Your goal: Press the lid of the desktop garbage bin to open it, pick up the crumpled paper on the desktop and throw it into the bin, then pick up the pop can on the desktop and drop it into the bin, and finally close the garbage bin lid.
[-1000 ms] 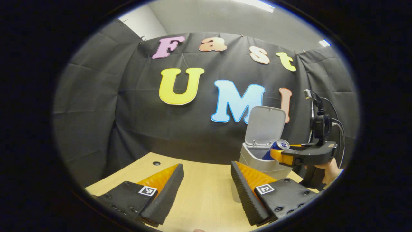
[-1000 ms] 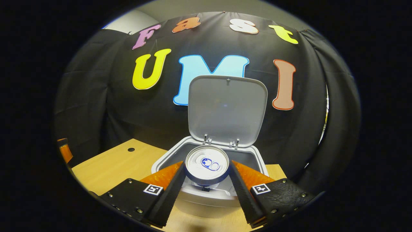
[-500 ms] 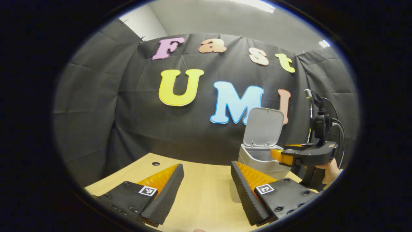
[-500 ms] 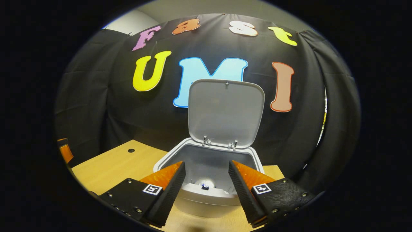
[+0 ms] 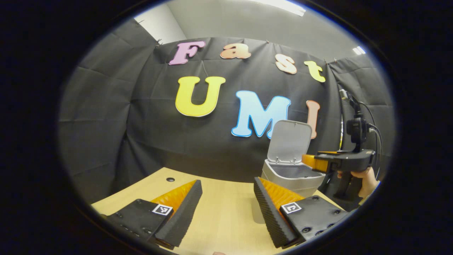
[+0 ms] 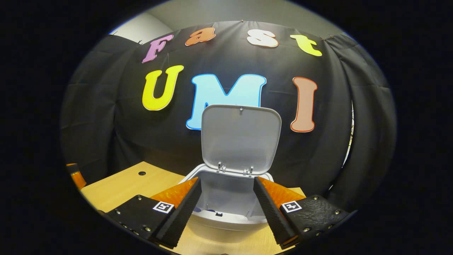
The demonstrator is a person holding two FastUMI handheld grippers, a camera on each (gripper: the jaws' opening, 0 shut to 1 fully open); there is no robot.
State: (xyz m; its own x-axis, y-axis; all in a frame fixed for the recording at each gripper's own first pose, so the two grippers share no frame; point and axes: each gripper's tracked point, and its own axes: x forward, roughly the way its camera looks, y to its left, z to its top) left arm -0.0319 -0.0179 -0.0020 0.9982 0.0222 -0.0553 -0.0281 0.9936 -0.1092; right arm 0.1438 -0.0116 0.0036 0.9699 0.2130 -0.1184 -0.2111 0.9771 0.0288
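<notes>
Over the pale grey plastic desktop bin [image 6: 226,216] my right claw [image 6: 226,205] gaped wide, empty | left claw [image 5: 226,209] wide above wooden tabletop [image 5: 219,216] | upright grey hinged lid [image 6: 240,136] looked light, stiff; I judged a push near its top edge best.

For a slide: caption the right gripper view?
Right gripper, jaws open, faces the desktop garbage bin with lid raised.

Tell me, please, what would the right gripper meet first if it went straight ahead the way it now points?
Probably the bin's raised lid. The right gripper is open above the front rim of the bin, aimed over its open mouth at the upright lid. Depth is hard to judge here; a lower line would meet the inner back wall.
</notes>
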